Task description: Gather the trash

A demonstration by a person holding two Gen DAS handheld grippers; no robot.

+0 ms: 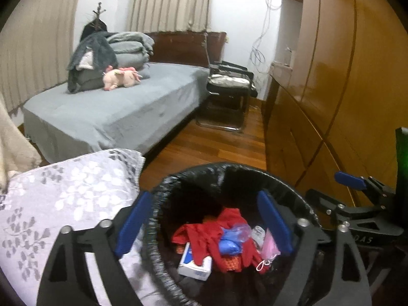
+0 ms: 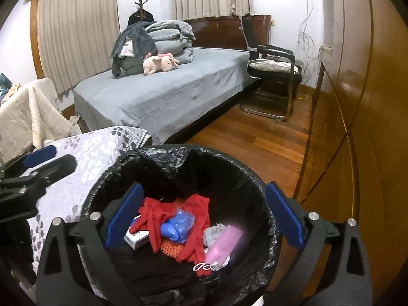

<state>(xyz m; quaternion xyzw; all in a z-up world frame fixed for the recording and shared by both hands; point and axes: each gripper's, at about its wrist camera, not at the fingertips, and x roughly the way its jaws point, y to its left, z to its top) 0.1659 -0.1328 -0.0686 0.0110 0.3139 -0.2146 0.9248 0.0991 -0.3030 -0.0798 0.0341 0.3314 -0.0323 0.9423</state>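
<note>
A bin lined with a black bag (image 1: 193, 176) (image 2: 163, 158) stands on the wood floor below both grippers. Inside lie a red cloth (image 1: 224, 232) (image 2: 196, 209), a blue wad (image 1: 229, 246) (image 2: 177, 225), a white box (image 1: 195, 264) (image 2: 136, 238) and a pink mask (image 1: 269, 248) (image 2: 223, 242). My left gripper (image 1: 204, 221) hangs open and empty over the bin's left rim. My right gripper (image 2: 205, 215) hangs open and empty over the bin's middle. Each gripper shows at the edge of the other's view, the right one (image 1: 357, 204) and the left one (image 2: 38, 163).
A grey-patterned cushion (image 1: 63, 193) (image 2: 84, 158) lies just left of the bin. A grey bed (image 1: 114, 112) (image 2: 165, 94) with folded blankets and a pink plush toy (image 1: 122, 76) (image 2: 159, 63) stands behind. A chair (image 1: 229, 86) (image 2: 272, 76) is beyond; a wooden wardrobe (image 1: 331, 89) (image 2: 357, 127) fills the right.
</note>
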